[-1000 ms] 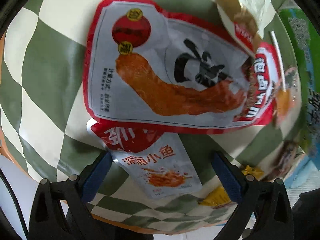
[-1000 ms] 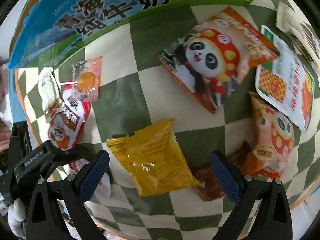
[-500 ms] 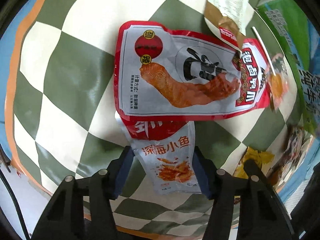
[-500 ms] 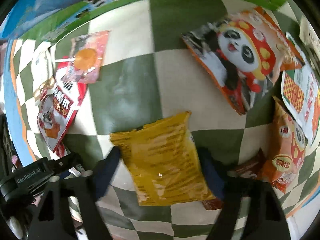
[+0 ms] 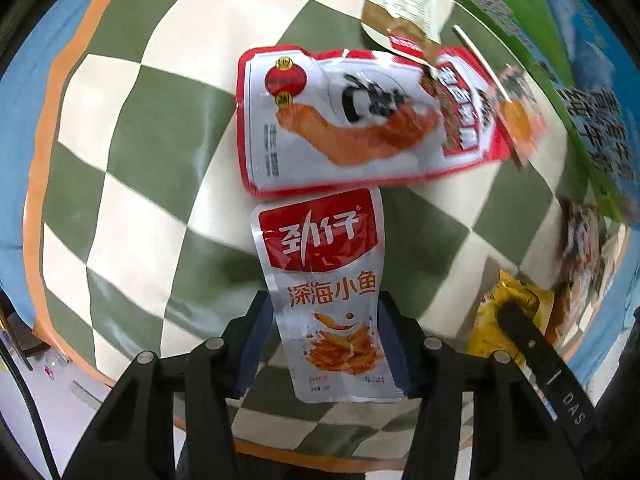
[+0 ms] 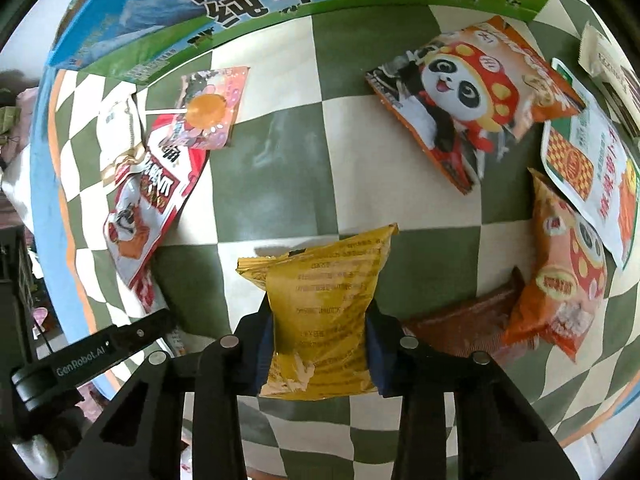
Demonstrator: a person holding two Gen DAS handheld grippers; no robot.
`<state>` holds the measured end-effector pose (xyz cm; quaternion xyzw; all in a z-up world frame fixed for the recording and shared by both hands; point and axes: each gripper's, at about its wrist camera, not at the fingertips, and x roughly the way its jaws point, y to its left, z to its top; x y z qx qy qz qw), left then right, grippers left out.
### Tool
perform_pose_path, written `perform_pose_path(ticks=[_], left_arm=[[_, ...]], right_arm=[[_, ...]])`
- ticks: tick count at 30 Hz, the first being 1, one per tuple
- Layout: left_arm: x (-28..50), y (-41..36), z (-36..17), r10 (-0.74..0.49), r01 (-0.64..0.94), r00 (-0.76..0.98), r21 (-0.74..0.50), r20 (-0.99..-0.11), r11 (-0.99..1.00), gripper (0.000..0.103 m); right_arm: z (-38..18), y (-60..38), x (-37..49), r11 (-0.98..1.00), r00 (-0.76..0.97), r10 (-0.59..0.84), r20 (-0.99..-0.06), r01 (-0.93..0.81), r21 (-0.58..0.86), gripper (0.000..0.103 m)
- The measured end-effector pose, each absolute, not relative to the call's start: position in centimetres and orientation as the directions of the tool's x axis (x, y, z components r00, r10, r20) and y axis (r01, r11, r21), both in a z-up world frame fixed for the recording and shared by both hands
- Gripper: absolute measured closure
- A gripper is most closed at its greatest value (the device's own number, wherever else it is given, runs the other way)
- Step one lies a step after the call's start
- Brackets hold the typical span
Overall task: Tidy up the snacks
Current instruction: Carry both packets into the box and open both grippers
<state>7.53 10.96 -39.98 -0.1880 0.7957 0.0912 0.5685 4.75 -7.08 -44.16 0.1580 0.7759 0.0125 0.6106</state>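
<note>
1. Both grippers had closed since a second earlier, when their blue pads stood wide apart on either side of the packets.
2. On the left, the left gripper [image 5: 326, 344] had its pads pressed against both sides of the small silver fish-snack packet [image 5: 328, 292], gripping its lower half.
3. That packet, earlier tucked under the big red-bordered chicken-leg packet [image 5: 352, 124], now showed its whole red top panel, its upper edge just below the bigger packet's rim.
4. A white-and-brown sachet [image 5: 404, 4] lay over the far corner of the chicken-leg packet, and a pink lollipop wrapper [image 5: 516, 120] overlapped its right end.
5. On the right, the right gripper [image 6: 320, 344] was squeezed onto the yellow packet [image 6: 320, 308], which had crumpled and narrowed between the pads.
6. Everything lay on the green-and-cream checked cloth [image 6: 272, 168].
7. Ahead to the right sat a panda snack bag [image 6: 472, 100]; a smaller orange panda bag [image 6: 564, 280], a green-and-white packet [image 6: 592, 168] and a brown packet [image 6: 460, 324] lay further right.
8. The blue-and-green milk carton [image 6: 260, 4] stood along the far edge of the cloth.
</note>
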Motion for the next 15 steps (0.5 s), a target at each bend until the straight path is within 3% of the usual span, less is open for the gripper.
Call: perform_pose_path(ticks=[9, 15], left_arm=[[7.1, 8.3, -34.0, -0.213, -0.324, -0.196, -0.142, -0.957, 0.935, 0.054], [12.2, 4.5, -28.2, -0.205, -0.191, -0.063, -0.19, -0.977, 0.963, 0.054]], right_arm=[[-39.3, -8.6, 2.5, 0.93, -0.147, 0.314, -0.938, 0.246, 0.273, 0.064], [-32.5, -13.2, 5.1, 0.91, -0.073, 0.357, -0.931, 0.253, 0.329, 0.064]])
